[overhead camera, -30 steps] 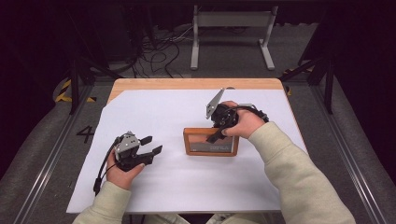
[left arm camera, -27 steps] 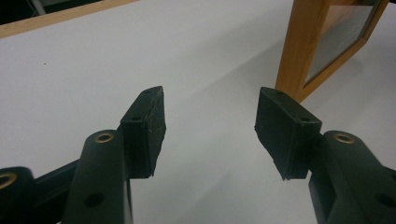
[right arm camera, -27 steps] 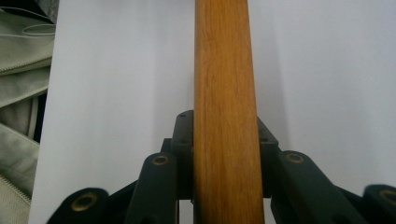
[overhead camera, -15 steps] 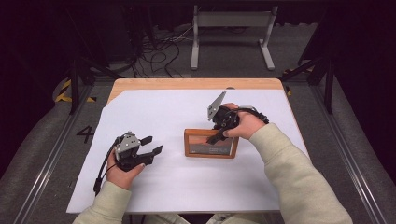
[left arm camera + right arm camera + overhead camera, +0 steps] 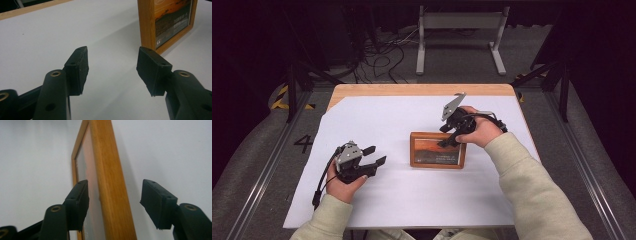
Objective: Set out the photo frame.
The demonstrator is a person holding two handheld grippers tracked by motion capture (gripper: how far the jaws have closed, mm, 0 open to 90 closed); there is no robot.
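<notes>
Wooden picture frame lies flat on the white sheet that covers the table, a little right of centre. Its print shows an orange sunset; the small lettering beneath it is too fine to read in any view.

Right gripper comes down on the frame's upper right part. Its jaws have just been opening and now stand apart, astride the frame's wooden edge. In the right gripper view one pad sits close over the glass side and the other is clear of the wood, with a gap. Whether the near pad touches the glass cannot be told, since its tip covers the spot. From the high view the fingertips are dark against the print and partly hidden by the hand.

Left gripper rests low on the sheet, well apart from the frame's left side, jaws spread with nothing between them. The left gripper view cuts the frame off at the top and right, showing only one corner. The left hand is mostly under the gripper body.
</notes>
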